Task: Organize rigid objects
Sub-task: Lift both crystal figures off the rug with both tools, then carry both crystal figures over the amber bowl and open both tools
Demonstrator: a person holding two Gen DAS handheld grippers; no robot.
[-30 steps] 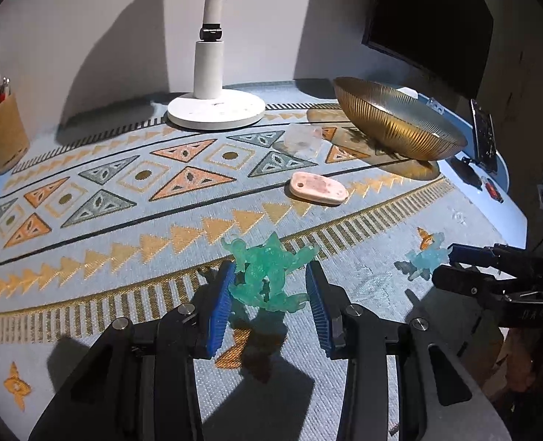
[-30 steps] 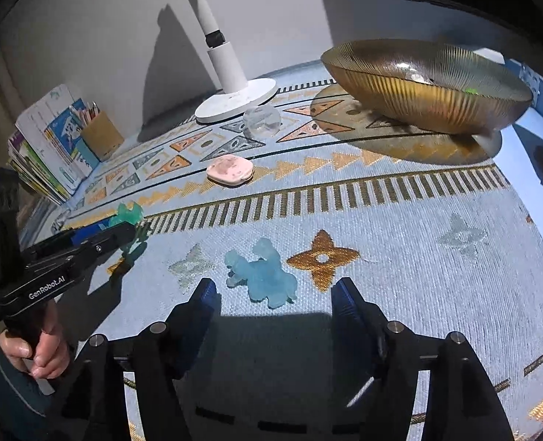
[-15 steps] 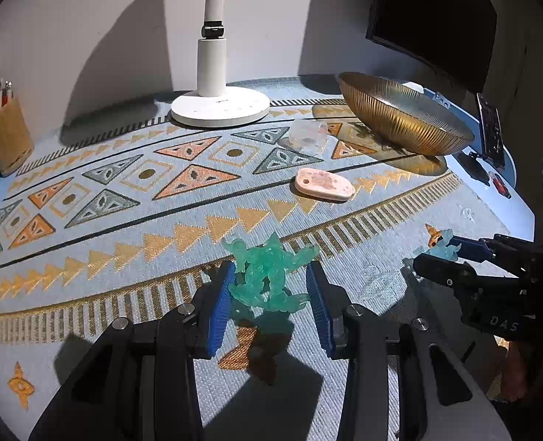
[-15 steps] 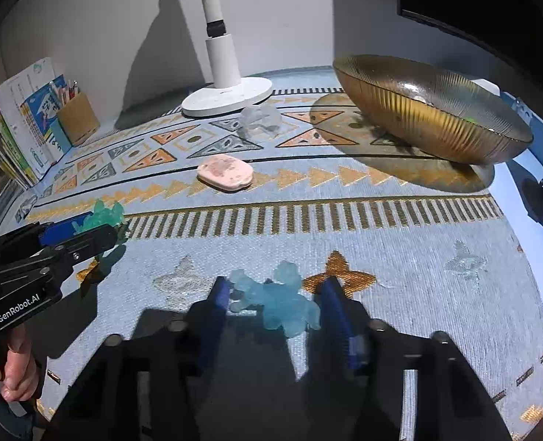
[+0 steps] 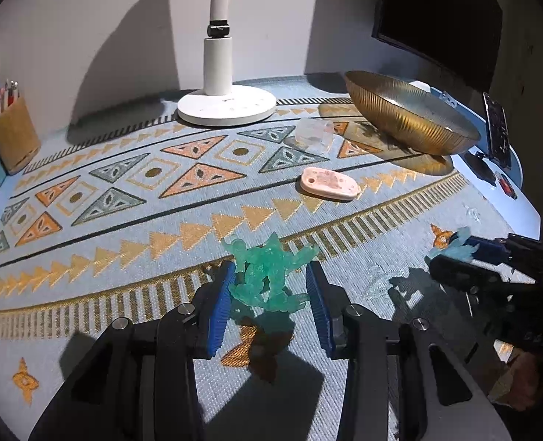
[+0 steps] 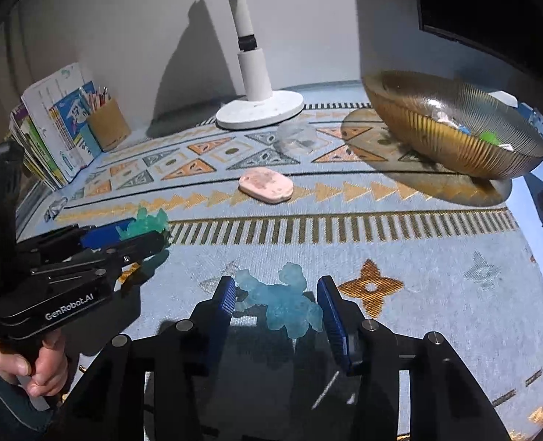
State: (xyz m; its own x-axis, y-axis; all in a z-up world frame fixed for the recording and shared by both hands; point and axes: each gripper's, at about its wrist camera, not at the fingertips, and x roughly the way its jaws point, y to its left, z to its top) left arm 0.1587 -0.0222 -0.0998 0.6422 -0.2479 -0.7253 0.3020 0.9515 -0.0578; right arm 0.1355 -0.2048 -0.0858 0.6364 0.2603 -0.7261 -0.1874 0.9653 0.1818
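One patterned blue cloth (image 5: 345,386), white wall (image 5: 87,18)

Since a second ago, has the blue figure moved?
Yes. The blue figure, flat on the mat then, is now clamped in the right gripper, lifted off the orange cross motif.

A translucent green figurine (image 5: 267,279) sits clamped between the left jaws; a pale blue figurine (image 6: 282,301) sits clamped between the right jaws.

Ahead of you: white lamp base (image 5: 226,109) on patterned cloth (image 5: 124,198). Pen holder (image 6: 107,124) beside upright booklets (image 6: 56,128), far left. Dark monitor (image 5: 436,18), right.
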